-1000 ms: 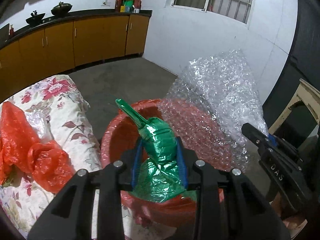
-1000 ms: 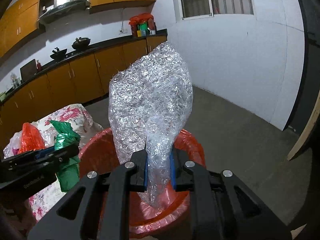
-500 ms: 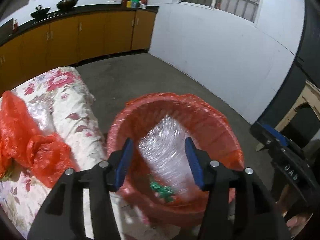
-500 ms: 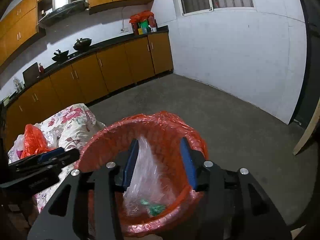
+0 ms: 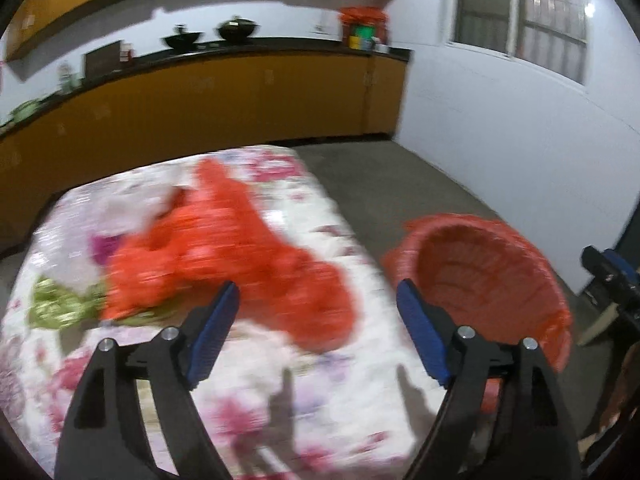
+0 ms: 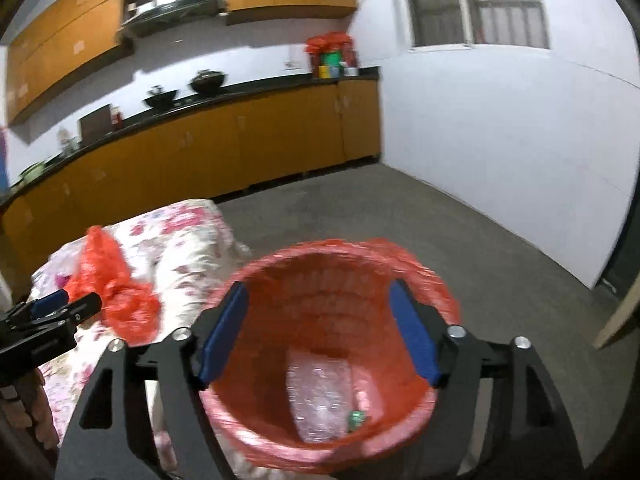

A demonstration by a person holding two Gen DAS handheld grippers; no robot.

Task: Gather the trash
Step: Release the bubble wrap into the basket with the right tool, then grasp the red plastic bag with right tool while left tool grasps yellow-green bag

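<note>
Left tool (image 5: pixel 316 332): released, jaws spread wide, nothing between them; a second ago it gripped a green wrapper over the bin. It now points at the bench.
Right tool (image 6: pixel 320 332): likewise released and bare; its bubble wrap has gone from the jaws. It hangs over the bin mouth.

Bench (image 5: pixel 360 420): covered in a floral cloth, motion-blurred in the left view. Its right edge stands just beside the bin.

Bin (image 6: pixel 424 280): red-lined basket on the floor off the bench's right edge. Holds the two pieces just dropped.

Red plastic bag (image 5: pixel 224 248): crumpled, lying across the middle of the bench, toward the far edge. Largest item left to collect.

Bubble wrap (image 6: pixel 320 396): inside the bin, against the bottom.

Greenish scrap (image 5: pixel 60 304): near the bench's left edge, beside the red bag; too blurred to identify.

Green wrapper (image 6: pixel 355 419): small, at the bin bottom, touching the bubble wrap.

Judgement: one drop is complete; the left tool appears headed for the red bag next.
</note>
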